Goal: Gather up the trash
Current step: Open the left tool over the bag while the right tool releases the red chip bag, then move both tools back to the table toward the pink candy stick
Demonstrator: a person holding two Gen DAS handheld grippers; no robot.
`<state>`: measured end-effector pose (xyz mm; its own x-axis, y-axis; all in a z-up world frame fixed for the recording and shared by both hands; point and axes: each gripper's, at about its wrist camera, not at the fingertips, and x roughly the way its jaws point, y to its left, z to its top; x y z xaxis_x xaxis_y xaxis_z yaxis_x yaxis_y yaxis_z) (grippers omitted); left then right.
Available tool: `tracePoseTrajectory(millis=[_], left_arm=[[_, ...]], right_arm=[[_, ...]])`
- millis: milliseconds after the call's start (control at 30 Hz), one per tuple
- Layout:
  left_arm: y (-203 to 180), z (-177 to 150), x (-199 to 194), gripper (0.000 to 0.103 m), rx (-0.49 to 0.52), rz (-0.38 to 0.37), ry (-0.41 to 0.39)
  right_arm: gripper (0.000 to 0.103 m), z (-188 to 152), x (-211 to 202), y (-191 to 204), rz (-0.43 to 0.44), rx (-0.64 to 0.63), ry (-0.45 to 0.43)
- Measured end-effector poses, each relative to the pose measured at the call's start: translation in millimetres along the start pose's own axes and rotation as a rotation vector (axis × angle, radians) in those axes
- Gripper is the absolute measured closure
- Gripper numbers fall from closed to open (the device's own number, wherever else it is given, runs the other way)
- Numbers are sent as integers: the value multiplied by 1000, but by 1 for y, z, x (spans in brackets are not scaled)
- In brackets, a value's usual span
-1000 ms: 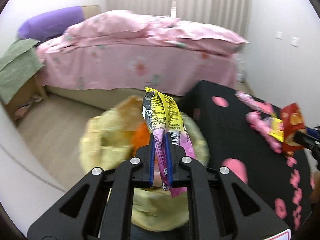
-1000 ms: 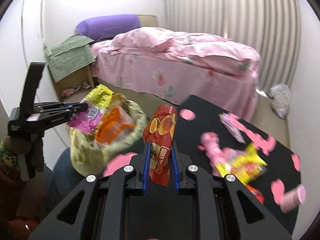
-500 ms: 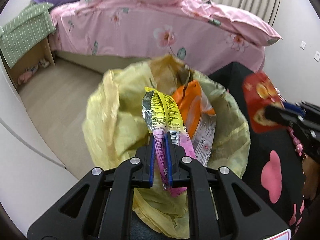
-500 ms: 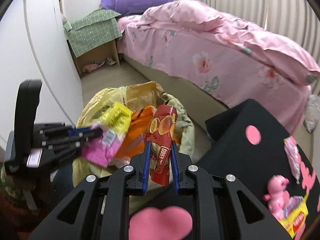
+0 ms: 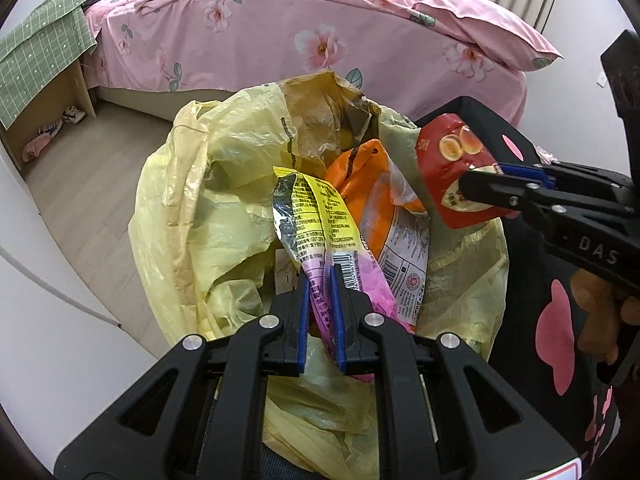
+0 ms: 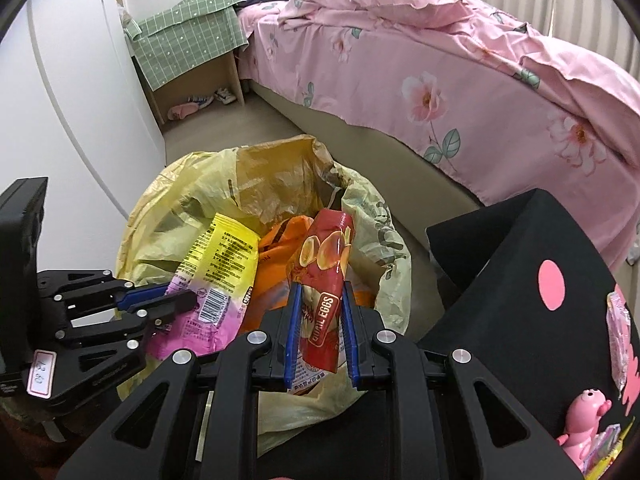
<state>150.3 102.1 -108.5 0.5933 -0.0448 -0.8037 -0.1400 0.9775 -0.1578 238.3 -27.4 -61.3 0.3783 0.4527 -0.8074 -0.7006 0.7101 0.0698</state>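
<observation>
Trash bag (image 5: 192, 216): yellow, mouth open, orange packet (image 5: 372, 184) already inside. Left gripper (image 5: 322, 280) clamped on yellow-pink wrapper (image 5: 316, 216), right gripper (image 6: 320, 312) clamped on red snack pouch (image 6: 324, 264); both above bag mouth, neither dropped yet. More wrappers (image 6: 618, 332) remain on table (image 6: 500, 280) beside bag.

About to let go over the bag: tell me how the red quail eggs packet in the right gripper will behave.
The red quail eggs packet stands up from the right gripper with only a slight bend, so probably light and semi-stiff. Its glossy film looks slippery. Released, it should drop into the yellow trash bag below.
</observation>
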Motion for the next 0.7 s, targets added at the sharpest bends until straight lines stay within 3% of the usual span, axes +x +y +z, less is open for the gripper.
tracePoseTrajectory(millis=[100,167,200,300,367,533,700], left_arm=[[1,0,0,93,-12,-11,0],[3,2,-2,90,-32,-26,-13],[4,3,-3,86,-43,-31,-19],[7,11,-11,69,-67,-39,-42],[4,16,-19,66,-63,-29,-67],[-9,33,-43,58,-51,-11,-138],[-53,46,-60,53,24,-78,-180]], right_arm=[[84,0,3,-1,3,2,4],[74,0,3,-1,-5,1,3],[67,0,3,-2,-11,2,-3],[62,-2,-2,-3,-26,0,-17],[62,-4,-8,-3,-39,-6,-27],[56,-11,-42,-17,-57,34,-86],[53,-34,-97,-47,-128,96,-179]])
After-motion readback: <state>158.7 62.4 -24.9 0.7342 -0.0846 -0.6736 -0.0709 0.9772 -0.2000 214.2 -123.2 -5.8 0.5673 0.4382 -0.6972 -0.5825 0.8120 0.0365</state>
